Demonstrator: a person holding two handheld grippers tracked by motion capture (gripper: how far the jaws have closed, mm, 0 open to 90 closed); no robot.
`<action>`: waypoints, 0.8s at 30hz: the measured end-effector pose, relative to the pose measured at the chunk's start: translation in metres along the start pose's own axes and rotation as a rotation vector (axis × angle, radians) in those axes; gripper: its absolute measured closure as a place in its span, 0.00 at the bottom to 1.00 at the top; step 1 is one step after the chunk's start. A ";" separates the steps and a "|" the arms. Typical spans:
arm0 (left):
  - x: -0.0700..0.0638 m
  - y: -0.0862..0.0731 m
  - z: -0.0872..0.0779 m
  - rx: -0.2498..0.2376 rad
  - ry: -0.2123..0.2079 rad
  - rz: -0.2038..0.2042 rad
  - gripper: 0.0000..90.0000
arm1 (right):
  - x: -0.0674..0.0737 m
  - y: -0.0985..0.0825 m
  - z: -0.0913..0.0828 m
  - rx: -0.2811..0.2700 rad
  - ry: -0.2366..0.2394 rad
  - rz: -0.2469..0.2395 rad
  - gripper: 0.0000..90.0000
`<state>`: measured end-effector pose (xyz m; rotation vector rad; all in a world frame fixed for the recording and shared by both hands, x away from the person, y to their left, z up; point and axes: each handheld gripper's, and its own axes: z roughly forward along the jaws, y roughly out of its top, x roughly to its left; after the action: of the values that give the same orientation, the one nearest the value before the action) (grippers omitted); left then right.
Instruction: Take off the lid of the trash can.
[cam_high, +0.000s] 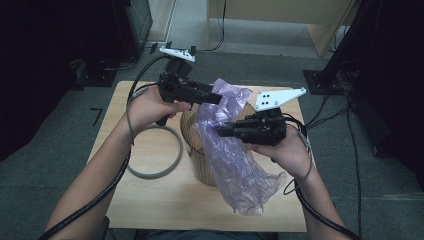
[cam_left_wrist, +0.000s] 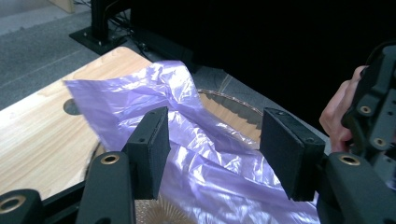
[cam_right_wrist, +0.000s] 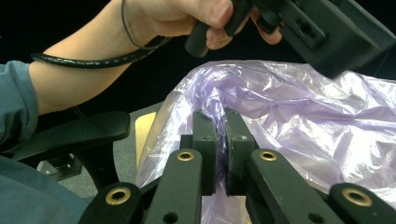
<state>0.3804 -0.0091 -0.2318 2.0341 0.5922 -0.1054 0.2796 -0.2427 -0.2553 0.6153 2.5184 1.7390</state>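
Work in hand: I am fitting a thin, crinkled purple plastic bag (cam_high: 227, 145) into a round, ribbed, see-through brown bin (cam_high: 196, 150) that stands mid-counter.
Right tool (cam_high: 223, 130): its jaws are pinched together on a fold of the bag's film, and I hold that fold up over the bin; seen along the jaws, the film (cam_right_wrist: 280, 107) billows away beyond them.
Left tool (cam_left_wrist: 212, 149): its jaws stand wide with nothing gripped; the bag (cam_left_wrist: 187, 121) lies just ahead of and below them.
Where the bag is: draped over the bin's far and right side, its tail spilling down onto the light wooden counter (cam_high: 150, 200) toward me.
Key relation: the free upper edge of the bag lies straight ahead of my left tool, between the two tools, so the left is the nearer one to take it.
Next, I judge: close the left tool on that edge, then spread the mouth across the rim.
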 end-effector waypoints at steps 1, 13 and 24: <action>0.000 -0.001 0.003 0.013 0.000 0.004 0.46 | 0.001 0.000 0.000 0.000 0.005 0.001 0.97; -0.002 -0.019 0.026 0.081 -0.025 0.001 0.46 | 0.006 0.002 -0.004 -0.013 0.004 -0.017 0.97; -0.010 -0.039 0.027 0.106 -0.048 0.015 0.46 | 0.003 0.004 -0.010 -0.042 -0.023 -0.023 0.97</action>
<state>0.3583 -0.0201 -0.2736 2.1321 0.5511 -0.1795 0.2756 -0.2496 -0.2468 0.5974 2.4576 1.7615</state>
